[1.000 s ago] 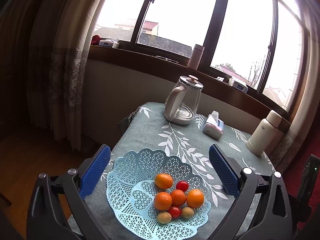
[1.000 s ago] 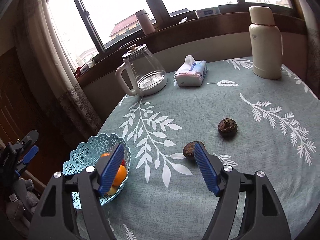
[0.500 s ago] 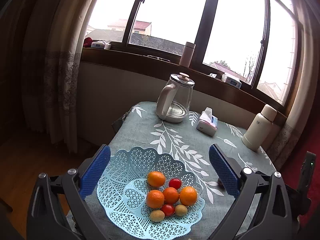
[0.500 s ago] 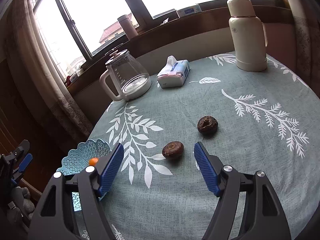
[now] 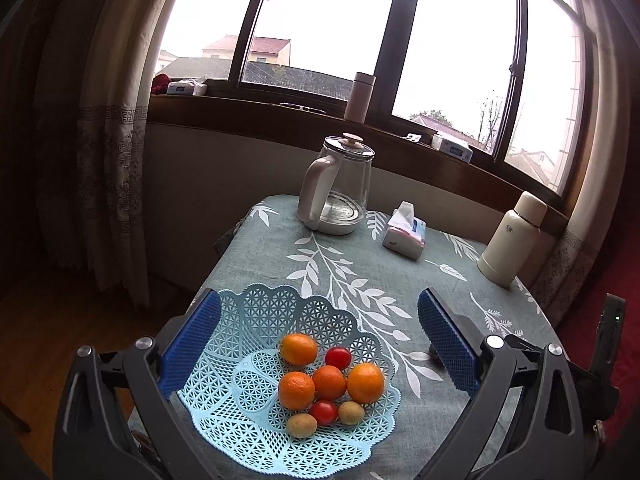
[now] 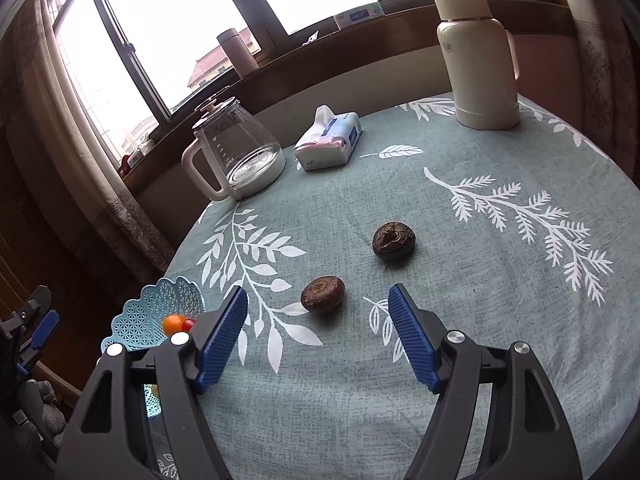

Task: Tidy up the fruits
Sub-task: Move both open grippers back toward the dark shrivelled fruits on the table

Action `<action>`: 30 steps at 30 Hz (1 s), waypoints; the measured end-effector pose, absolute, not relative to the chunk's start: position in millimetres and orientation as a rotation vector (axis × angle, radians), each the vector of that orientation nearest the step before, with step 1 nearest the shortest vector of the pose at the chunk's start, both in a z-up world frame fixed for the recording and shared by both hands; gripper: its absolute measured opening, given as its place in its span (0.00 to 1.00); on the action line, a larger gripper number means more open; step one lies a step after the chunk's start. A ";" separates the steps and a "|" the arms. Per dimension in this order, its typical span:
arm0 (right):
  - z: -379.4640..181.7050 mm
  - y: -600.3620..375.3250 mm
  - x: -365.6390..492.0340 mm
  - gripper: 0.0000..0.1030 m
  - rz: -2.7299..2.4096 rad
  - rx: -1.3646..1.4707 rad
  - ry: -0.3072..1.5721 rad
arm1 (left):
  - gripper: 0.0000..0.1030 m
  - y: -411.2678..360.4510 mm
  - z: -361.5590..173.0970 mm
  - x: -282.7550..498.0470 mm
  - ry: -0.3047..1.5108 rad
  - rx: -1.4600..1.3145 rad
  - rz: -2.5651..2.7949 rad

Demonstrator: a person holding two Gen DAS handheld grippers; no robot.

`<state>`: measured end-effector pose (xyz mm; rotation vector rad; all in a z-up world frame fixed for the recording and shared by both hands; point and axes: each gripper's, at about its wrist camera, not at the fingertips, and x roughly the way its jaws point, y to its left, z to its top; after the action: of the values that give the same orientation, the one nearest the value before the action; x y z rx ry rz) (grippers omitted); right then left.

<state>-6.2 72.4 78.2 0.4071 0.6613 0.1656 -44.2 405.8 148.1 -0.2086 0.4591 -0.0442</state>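
We've got both grippers spread wide, nothing held.
Right gripper [image 6: 316,322] hangs just short of nearer brown fruit [image 6: 322,289] on tablecloth [image 6: 460,280]; 2nd one [image 6: 394,240] beyond. Left gripper [image 5: 320,344] over blue basket [image 5: 248,360] w/ oranges [image 5: 330,376].

Two wrist views, shared basket [image 5: 248,320] and kettle [image 6: 236,156]

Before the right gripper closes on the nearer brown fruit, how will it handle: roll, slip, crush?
The nearer brown fruit is rounded and squat, so a nudge would probably roll it across the tablecloth. Its dull, rough-looking skin suggests the ribbed pads should hold it. It looks firm, though the pictures cannot confirm this. The right gripper is open wide enough to straddle it.
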 end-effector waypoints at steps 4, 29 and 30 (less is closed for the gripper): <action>75.3 68.0 -5.1 0.71 0.149 0.409 0.663 | 0.97 396.4 145.8 -43.4 0.467 -0.188 -0.063; 56.6 11.7 -1.7 0.71 -0.094 0.323 0.631 | 0.97 296.4 108.5 -30.8 0.566 -0.020 -0.217; 55.9 10.4 -1.4 0.71 -0.101 0.319 0.631 | 0.97 293.3 106.5 -29.0 0.572 -0.020 -0.220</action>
<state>-1.4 10.4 55.9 0.3186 0.6308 -0.1006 -29.0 293.3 106.5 -0.0205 0.5719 -0.2202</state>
